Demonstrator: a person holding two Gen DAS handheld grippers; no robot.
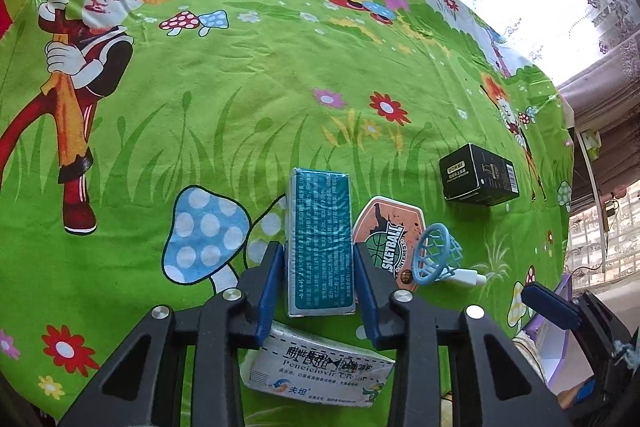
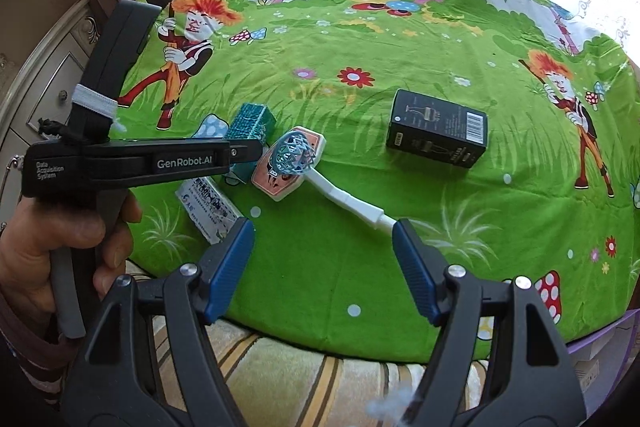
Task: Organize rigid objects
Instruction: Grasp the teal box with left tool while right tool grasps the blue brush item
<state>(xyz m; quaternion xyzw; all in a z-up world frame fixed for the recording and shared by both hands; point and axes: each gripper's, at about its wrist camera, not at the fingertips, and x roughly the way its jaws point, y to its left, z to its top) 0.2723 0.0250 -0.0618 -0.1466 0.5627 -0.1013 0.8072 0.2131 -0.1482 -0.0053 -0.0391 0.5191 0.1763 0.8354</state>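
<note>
Left hand-held gripper clamped narrow on the teal box, blue pads pressed against its two long sides, box lying flat on the green cartoon cloth of the desk. At 6 o'clock from the teal box, just beneath the jaws, a white cream carton with printed lettering. At 3 o'clock from the teal box, touching or nearly so, a toy basketball backboard with a light-blue hoop and a white handle. Further out at 2 o'clock, well apart, a black box.

Right hand-held gripper standing wide, nothing between its pads, hovering over the near edge of the desk; tip of the white handle just by the right-side pad, contact not clear. From this view, backboard and hoop at 11 o'clock, black box at 1 o'clock, teal box and cream carton at 10 o'clock, partly hidden behind the left hand-held gripper and the person's hand around its grip.
</note>
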